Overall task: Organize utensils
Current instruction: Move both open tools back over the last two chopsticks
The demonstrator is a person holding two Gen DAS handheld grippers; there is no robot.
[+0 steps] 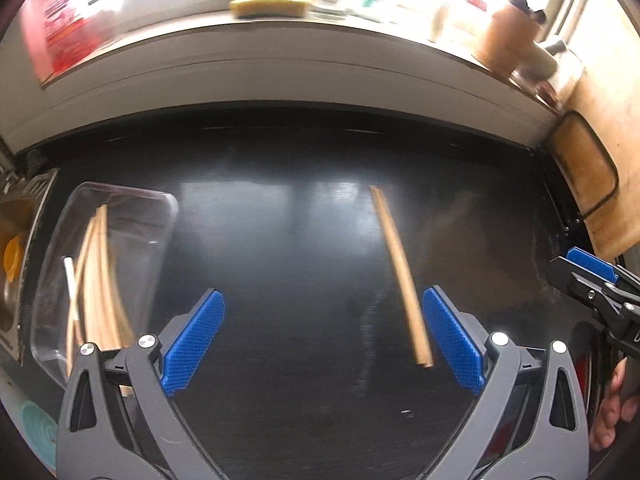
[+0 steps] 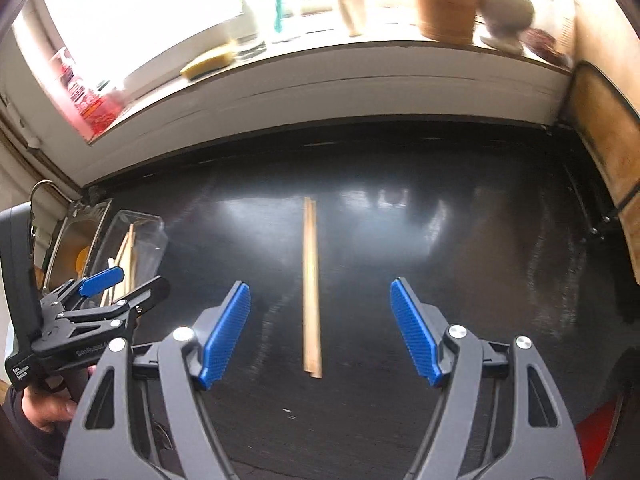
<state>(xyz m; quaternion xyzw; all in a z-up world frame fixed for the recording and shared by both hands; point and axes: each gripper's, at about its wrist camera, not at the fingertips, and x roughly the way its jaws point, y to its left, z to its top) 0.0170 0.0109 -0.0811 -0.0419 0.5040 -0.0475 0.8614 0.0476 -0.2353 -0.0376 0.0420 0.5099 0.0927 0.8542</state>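
The right claw point(image 2: 320, 330) stands wide open and empty, pointing down at the dark worktop point(image 2: 460, 240). A pair of wooden chopsticks point(image 2: 311, 288) lies flat on the worktop directly between its blue pads, long axis running straight away from the claw, parallel to the pad faces. To grip them, the jaws only need to drop and close across the narrow width.

The left claw point(image 1: 323, 338) is also wide open and holds nothing; in its view the same chopsticks point(image 1: 400, 272) slant just inside its right-hand pad, off centre. The clear tray point(image 1: 160, 216) holding more chopsticks sits far left. In my judgement the right claw is better placed.
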